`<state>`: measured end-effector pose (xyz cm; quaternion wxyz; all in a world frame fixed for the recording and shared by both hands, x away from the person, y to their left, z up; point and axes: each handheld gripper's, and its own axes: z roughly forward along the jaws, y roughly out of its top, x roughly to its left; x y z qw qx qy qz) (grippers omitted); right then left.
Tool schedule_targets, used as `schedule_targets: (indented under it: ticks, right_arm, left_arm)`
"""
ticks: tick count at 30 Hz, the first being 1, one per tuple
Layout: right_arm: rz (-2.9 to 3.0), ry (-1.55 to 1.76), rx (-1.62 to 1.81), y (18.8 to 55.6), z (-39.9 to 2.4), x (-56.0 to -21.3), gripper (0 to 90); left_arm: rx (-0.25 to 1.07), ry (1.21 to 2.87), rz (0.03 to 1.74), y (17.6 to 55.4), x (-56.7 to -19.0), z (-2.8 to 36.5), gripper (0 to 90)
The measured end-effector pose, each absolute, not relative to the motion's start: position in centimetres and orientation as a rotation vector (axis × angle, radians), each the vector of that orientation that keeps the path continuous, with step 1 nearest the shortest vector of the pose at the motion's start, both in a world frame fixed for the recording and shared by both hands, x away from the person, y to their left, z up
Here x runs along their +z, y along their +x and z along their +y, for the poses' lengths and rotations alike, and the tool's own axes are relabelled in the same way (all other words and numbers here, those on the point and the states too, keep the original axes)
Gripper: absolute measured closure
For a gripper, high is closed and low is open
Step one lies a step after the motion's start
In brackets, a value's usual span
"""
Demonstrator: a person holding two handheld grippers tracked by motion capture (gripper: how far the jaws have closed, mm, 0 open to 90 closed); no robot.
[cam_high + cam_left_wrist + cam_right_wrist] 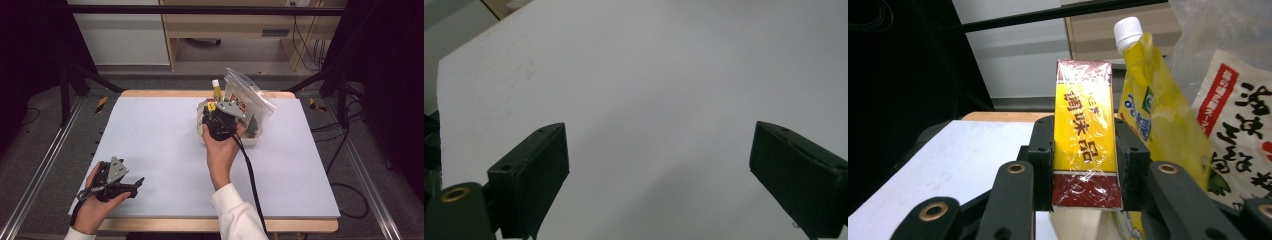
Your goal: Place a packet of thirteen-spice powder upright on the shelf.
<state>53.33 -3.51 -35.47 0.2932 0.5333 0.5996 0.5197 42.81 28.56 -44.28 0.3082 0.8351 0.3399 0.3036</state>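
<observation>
The right gripper (1083,155) clamps the yellow-and-red carton (1083,145) upright between its jaws, the white basket (256,140) directly beneath; the left gripper (659,175) hangs open, well apart.

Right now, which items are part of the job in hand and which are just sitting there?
In play:
- yellow-and-red carton, clamped between the right gripper jaws
- white bin it stands over

Idle:
- yellow spout pouch, white cap, beside the carton
- clear bag of printed packets, leaning in the bin
- left gripper, open over the bare table
</observation>
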Motion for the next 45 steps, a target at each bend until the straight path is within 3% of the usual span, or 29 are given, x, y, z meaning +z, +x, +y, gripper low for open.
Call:
schedule_targets:
  ticks: [45]
  right_arm:
    - [1.625,1.456,1.26,54.9,-2.2,-39.2,67.6]
  left_arm:
    - [0.811,2.236,0.871,42.8,-44.4,28.2,8.8]
